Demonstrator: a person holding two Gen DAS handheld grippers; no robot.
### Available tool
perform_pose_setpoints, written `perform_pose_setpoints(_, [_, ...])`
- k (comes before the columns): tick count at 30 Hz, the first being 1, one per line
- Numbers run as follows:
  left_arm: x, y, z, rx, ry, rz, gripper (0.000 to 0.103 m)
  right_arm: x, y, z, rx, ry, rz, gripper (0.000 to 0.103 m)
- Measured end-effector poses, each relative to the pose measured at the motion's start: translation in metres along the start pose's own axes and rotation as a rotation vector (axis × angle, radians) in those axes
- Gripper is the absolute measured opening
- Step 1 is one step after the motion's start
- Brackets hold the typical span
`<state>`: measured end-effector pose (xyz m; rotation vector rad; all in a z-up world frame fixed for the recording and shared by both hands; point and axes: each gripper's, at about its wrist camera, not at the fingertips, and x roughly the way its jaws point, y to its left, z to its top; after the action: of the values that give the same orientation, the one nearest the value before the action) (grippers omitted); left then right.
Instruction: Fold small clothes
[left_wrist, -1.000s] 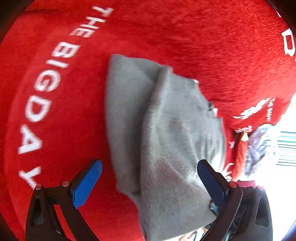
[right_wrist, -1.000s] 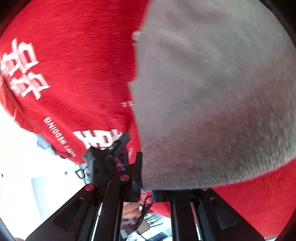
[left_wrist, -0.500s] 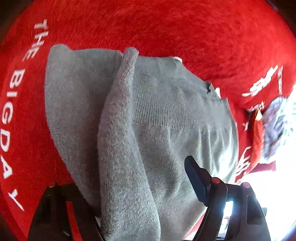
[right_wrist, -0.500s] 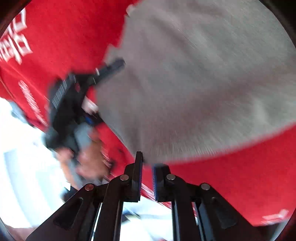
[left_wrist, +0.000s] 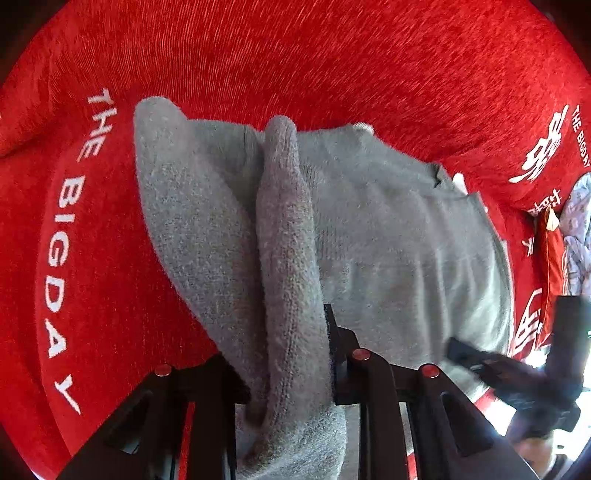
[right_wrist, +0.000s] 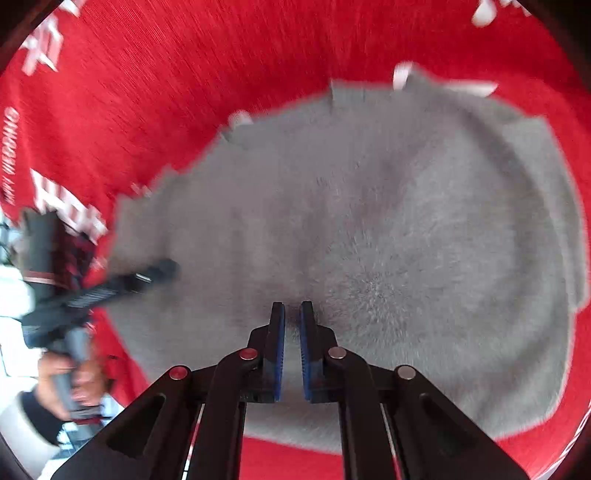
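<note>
Since the left gripper (left_wrist: 291, 354) has just been closing and now pinches a raised ridge of the grey knit garment (left_wrist: 388, 236), the step in hand looks like carrying that bunched sleeve or edge across the body to make a fold. The garment lies spread on the red cloth (left_wrist: 332, 55) with the white lettering, mostly flat apart from that ridge. The right gripper (right_wrist: 291, 325) has its blue pads nearly together with nothing between them, tips hovering over or maybe resting on the middle of the knit (right_wrist: 406, 221), I honestly can't tell which. My take: keep the pinch firm, lift just enough to clear the fuzz, and use the right tips to pin the body so it doesn't drag along.
</note>
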<state>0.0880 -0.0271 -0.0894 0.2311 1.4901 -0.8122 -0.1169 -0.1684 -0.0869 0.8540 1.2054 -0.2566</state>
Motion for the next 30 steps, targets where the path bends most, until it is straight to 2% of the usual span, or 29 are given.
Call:
perform_pose_setpoints(3, [-0.021,-0.008,0.001,0.000,-0.038,-0.038,0.022,-0.003,0.002,-0.002,-0.052,-0.011,-0.008,0.006])
perform_pose_setpoints(6, [-0.041,-0.038,0.007,0.043,-0.082,-0.062,0.022,-0.004,-0.009,-0.003,-0.028,-0.015,0.040,0.006])
perform_pose_setpoints(12, [-0.063,-0.140,0.011,0.199,-0.144,-0.111,0.022,-0.020,-0.046,-0.002,0.058,0.009,0.188,0.006])
perform_pose_setpoints(15, [-0.045,-0.196,0.011,0.282,-0.132,-0.123,0.022,-0.046,-0.081,-0.004,0.131,-0.040,0.237,0.006])
perform_pose_setpoints(20, [0.023,-0.264,0.000,0.339,-0.032,-0.159,0.022,-0.089,-0.157,-0.010,0.269,-0.125,0.297,0.006])
perform_pose_setpoints(22, [0.054,-0.279,-0.010,0.375,0.013,-0.106,0.022,-0.090,-0.178,-0.010,0.314,-0.127,0.319,0.007])
perform_pose_setpoints(25, [0.074,-0.281,-0.022,0.400,0.040,-0.060,0.022,-0.081,-0.201,-0.011,0.360,-0.105,0.359,0.012])
perform_pose_setpoints(30, [0.063,-0.282,-0.027,0.411,0.023,-0.034,0.023,-0.071,-0.220,-0.008,0.418,-0.113,0.448,0.012])
